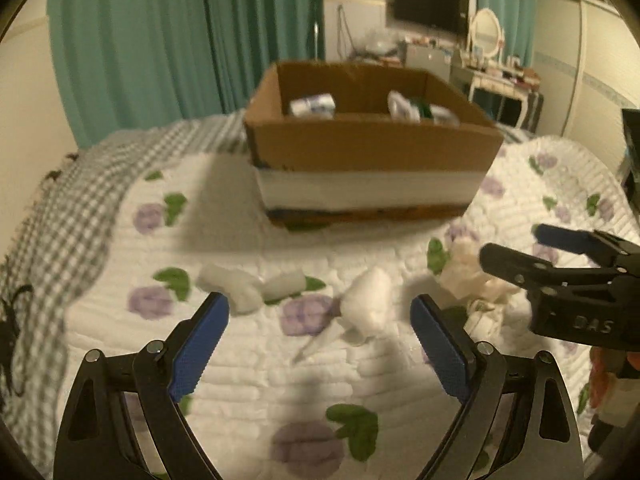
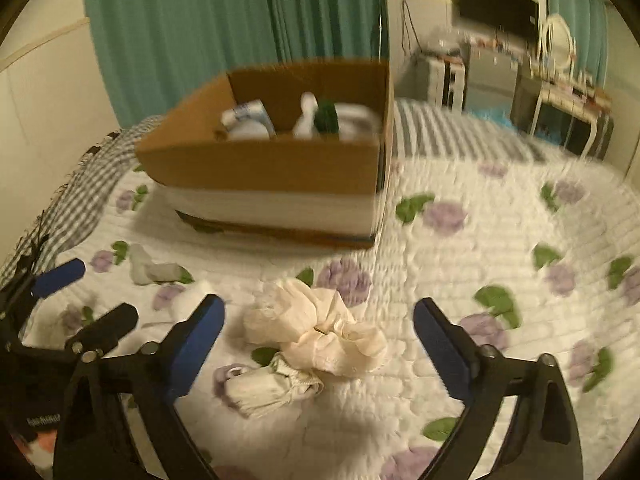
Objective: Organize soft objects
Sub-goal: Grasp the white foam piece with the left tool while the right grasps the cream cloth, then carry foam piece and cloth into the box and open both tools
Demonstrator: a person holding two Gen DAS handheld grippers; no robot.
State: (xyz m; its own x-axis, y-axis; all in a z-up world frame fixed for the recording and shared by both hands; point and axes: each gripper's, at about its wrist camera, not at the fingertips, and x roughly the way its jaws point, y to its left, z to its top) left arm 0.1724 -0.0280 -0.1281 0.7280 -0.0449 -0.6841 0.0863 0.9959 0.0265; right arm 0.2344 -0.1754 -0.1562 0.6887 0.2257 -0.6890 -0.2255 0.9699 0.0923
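Tongs (image 1: 320, 312) (image 2: 318, 316) both wide open, empty | cream cloth (image 2: 316, 330) between right pair

Right gripper (image 1: 516, 254) body: pale letters, seemingly "DAS", blurred.
Left gripper (image 2: 96, 302) body, left of the cream cloth bundle (image 2: 316, 334): small pale print, too blurred to read.
Packets in the cardboard box (image 2: 260, 164) behind the bundle: unreadable.

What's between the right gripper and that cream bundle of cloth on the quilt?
Nothing visible. The right gripper is open with the cream bundle lying directly ahead between its fingers; a whitish sock lies beside it, nearer the camera.
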